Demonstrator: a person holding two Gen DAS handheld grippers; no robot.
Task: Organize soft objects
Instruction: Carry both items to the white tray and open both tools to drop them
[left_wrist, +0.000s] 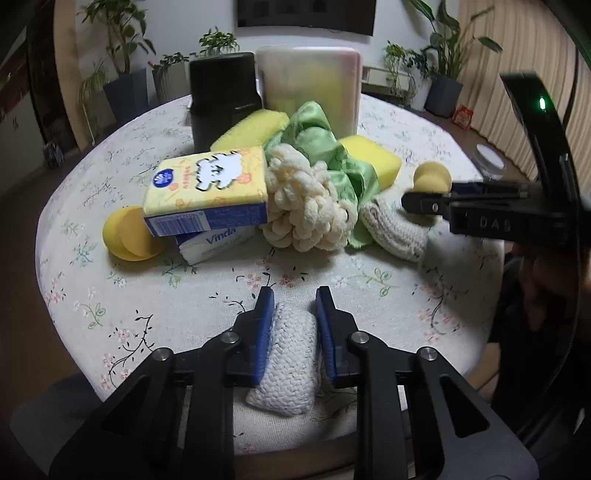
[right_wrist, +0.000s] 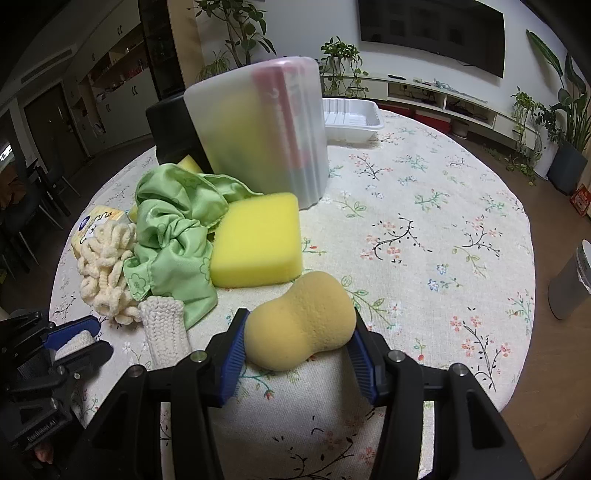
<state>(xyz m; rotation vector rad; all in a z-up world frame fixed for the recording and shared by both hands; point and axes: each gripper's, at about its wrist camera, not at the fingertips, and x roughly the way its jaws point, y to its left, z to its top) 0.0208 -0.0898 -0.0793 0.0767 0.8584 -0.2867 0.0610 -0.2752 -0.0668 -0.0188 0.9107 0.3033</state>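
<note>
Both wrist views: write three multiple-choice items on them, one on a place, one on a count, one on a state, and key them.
1. Where does the green cloth lie?
A. inside the white tray
B. in the pile, against the rectangular yellow sponge
C. on the floor

2. How many tissue packs does the left wrist view show?
A. two
B. four
C. none

3. What is the right gripper doing?
A. hanging open over bare tablecloth
B. clamping a tissue pack
C. shut on the gourd-shaped sponge

Key:
1 B, the cloth's folds touch the sponge's left edge.
2 A, a yellow tissue pack rests on a white Vinda pack.
3 C, both blue pads press the sponge's sides.
</note>
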